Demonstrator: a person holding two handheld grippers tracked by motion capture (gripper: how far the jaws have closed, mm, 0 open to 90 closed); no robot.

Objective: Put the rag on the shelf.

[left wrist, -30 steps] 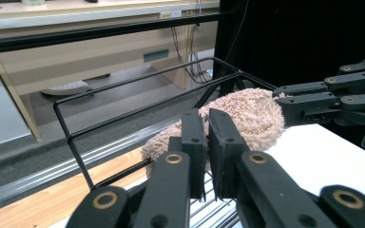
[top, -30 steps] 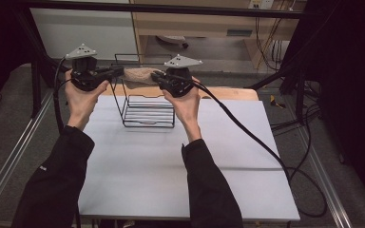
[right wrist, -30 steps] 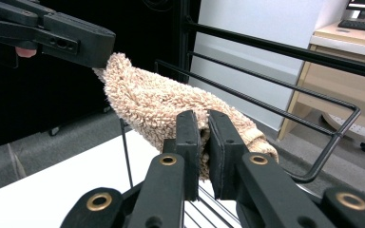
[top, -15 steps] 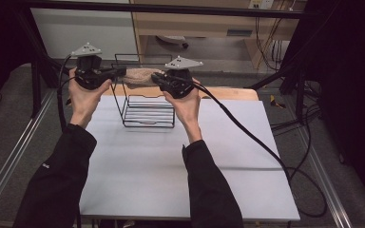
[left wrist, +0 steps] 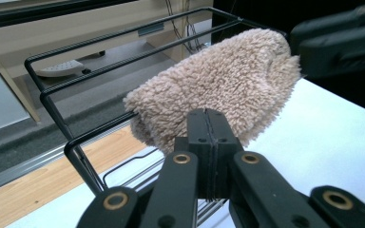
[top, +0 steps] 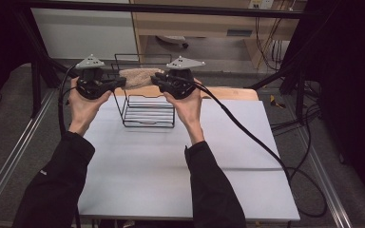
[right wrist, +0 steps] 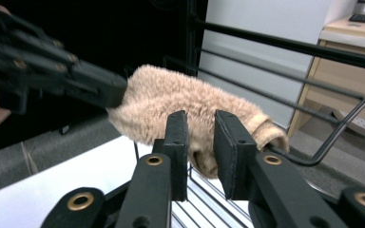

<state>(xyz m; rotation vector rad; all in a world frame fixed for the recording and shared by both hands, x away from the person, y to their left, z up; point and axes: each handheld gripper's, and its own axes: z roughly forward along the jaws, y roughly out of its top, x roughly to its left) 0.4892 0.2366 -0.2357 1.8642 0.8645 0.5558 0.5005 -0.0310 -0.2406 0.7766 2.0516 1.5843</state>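
A beige fleece cloth point(top: 138, 77) drapes over the top rail of a black wire rack point(top: 147, 111). The left gripper point(left wrist: 208, 124) pinches its edge with jaws closed; the right gripper point(right wrist: 202, 127) stands slightly parted just beside it. The step appears to be hanging; next, likely release. White table point(top: 171, 180); wooden shelving point(top: 195, 23) behind.

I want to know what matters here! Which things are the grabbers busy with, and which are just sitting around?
Busy with:
- fluffy cloth
- wire rack
- left gripper, shut on the cloth
- right gripper, jaws apart

Just around:
- table
- cables
- desk behind
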